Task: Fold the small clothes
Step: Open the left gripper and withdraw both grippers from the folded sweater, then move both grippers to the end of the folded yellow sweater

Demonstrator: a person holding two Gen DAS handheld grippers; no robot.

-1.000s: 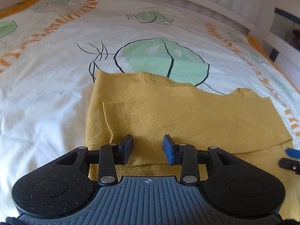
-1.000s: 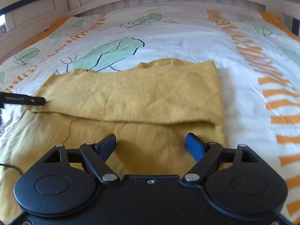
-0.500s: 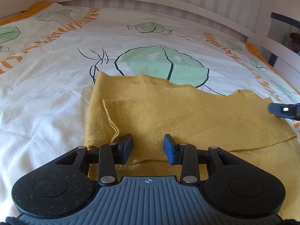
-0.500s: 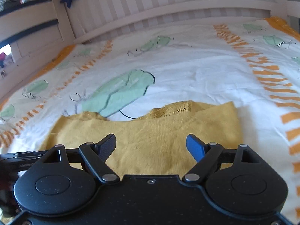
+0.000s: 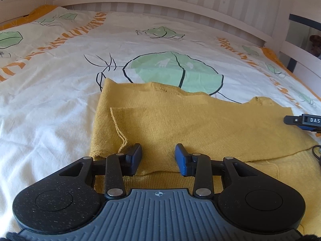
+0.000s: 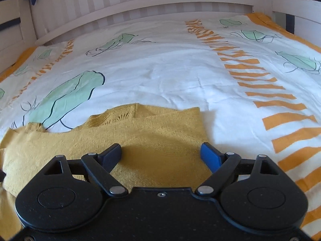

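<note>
Beneath both of your hands lies the bed with its white cover printed with green leaf shapes and orange stripes, and a white slatted bed frame runs along its far end.

On that cover, the mustard-yellow knitted garment is spread flat, with one layer folded over another so that a folded edge runs across it near your left hand. In the right wrist view the same garment shows its ribbed neckline at the far edge, just short of a green leaf print.

Your left gripper hangs over the near left part of the garment. Its fingers stand partly apart, with the folded edge of the knit lying below and between them; the pads are not pressing on it.

Your right gripper is over the garment's right side, close to its right edge. Its fingers are wide and opening further, with cloth below the gap but nothing gripped. A tip of this gripper also shows at the right rim of the left wrist view, above the garment's far right corner.
</note>
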